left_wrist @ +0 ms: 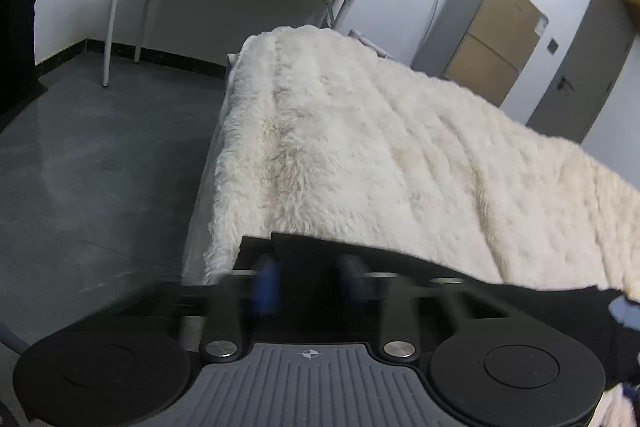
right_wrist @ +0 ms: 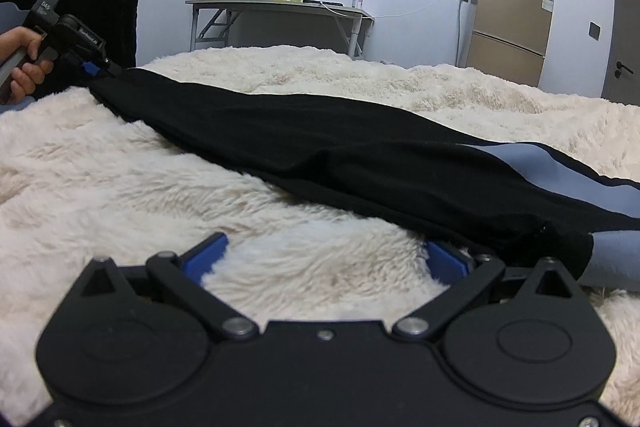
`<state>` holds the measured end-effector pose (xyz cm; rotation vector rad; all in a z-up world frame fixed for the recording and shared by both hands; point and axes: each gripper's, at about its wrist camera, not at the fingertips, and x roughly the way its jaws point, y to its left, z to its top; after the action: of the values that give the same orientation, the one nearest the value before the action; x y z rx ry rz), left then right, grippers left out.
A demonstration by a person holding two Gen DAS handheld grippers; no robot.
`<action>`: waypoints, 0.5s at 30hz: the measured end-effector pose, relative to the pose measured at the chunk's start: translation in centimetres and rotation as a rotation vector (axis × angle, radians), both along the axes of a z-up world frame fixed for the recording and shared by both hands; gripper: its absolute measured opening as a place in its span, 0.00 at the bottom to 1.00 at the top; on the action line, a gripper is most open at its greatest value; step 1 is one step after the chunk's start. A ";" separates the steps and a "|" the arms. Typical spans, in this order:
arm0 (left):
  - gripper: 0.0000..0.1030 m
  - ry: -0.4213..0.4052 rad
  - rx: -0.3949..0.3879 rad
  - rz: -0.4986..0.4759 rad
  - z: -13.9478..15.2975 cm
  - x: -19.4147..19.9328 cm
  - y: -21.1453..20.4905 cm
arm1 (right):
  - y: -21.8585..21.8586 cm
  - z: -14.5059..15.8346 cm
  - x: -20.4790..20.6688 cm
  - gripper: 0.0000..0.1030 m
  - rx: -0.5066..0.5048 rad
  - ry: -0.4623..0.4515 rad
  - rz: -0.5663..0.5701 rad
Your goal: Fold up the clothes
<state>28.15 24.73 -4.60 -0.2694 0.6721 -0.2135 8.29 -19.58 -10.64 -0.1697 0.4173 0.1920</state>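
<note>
Black cloth, a pair of trousers (right_wrist: 320, 147) with a pale blue side stripe, lies stretched across a cream fleece blanket (right_wrist: 140, 187) from ten o'clock to four o'clock in the right wrist view. At nine o'clock a hand (right_wrist: 24, 67) grips the left claw (right_wrist: 102, 69), which is clamped on the far end of the trousers, probably to lift that end over for a fold. At six o'clock the right claw (right_wrist: 326, 259) rests on the blanket with its blue fingers spread wide and nothing between them; its right finger sits just beside the near hem, seemingly ready to take it. In the left wrist view the black cloth drapes over the claw's fingers and hides their tips, so the pinch itself cannot be seen. The trousers' waist end is cut off at the right edge. A table (right_wrist: 280, 5) and fridge (right_wrist: 508, 27) stand behind.
</note>
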 end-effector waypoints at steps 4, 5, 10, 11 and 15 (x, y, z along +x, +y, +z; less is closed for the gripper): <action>0.00 -0.046 0.076 0.019 1.7 -0.5 0.0 | 0.0 0.0 0.0 1.00 -0.002 0.000 0.000; 0.00 -0.056 0.095 0.029 2.3 -0.6 0.2 | 0.1 0.0 0.1 1.00 -0.003 0.000 0.000; 0.00 0.028 0.162 0.068 1.5 0.7 0.4 | 0.0 -0.1 0.1 1.00 -0.004 -0.002 0.001; 0.01 0.054 0.156 0.068 1.1 1.1 0.2 | 0.0 0.0 0.1 1.00 -0.003 -0.002 0.001; 0.22 0.106 0.228 0.134 1.1 1.6 -0.6 | 0.0 0.0 0.1 1.00 -0.006 -0.001 0.002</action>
<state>29.74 24.12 -3.48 -0.1064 0.7735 0.0063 8.37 -19.57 -10.63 -0.1762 0.4163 0.1923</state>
